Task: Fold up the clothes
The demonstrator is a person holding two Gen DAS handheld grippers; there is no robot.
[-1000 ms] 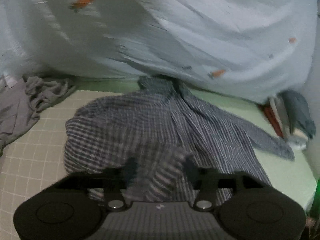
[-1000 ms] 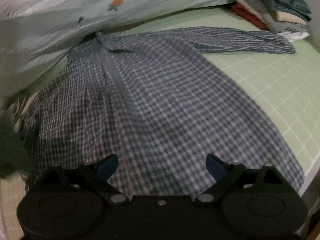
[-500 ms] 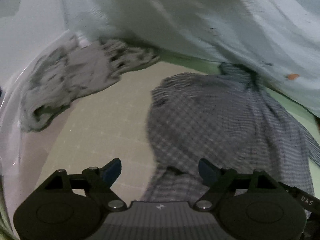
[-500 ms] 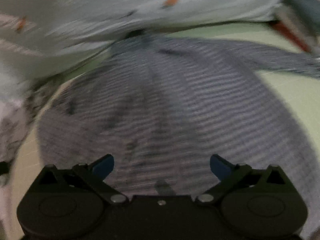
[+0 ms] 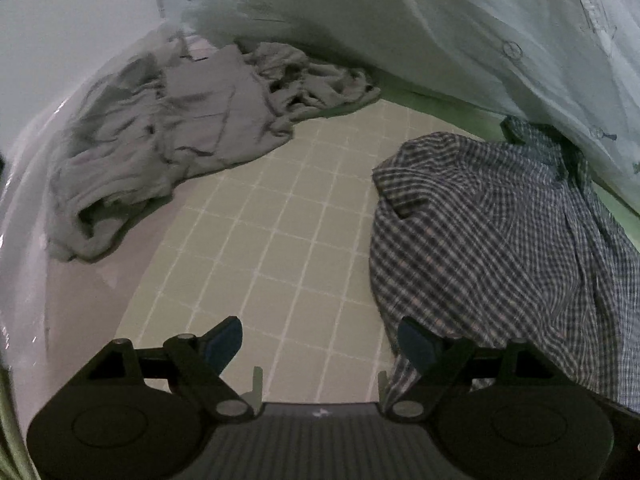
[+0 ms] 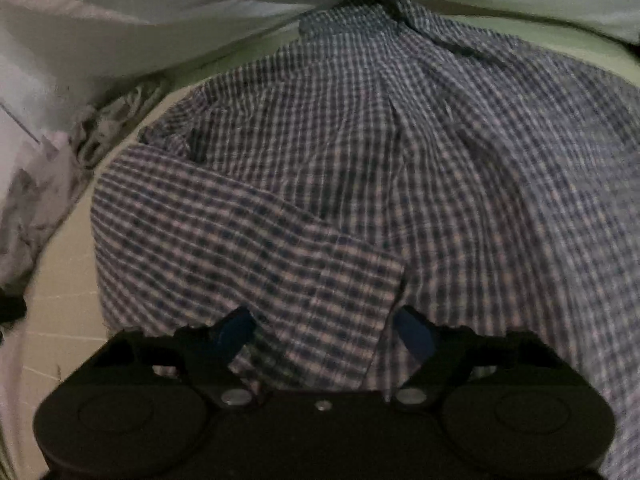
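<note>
A blue-and-white checked shirt [image 5: 500, 232] lies spread on the gridded mat [image 5: 272, 232], collar toward the far side. In the right wrist view the shirt [image 6: 420, 152] fills the frame, with its left sleeve [image 6: 240, 248] folded over the body. My left gripper [image 5: 320, 338] is open and empty above the bare mat, just left of the shirt's edge. My right gripper [image 6: 326, 330] is open, its fingers either side of the folded sleeve's cuff end, not closed on it.
A crumpled grey garment [image 5: 180, 120] lies at the far left of the mat. A pale blue quilt [image 5: 440, 20] is heaped along the far side, over the shirt's collar. A white surface [image 5: 48, 240] borders the mat on the left.
My left gripper let go of the checked fabric, opened and swung left over bare mat. My right gripper moved left to the folded sleeve and narrowed slightly.
</note>
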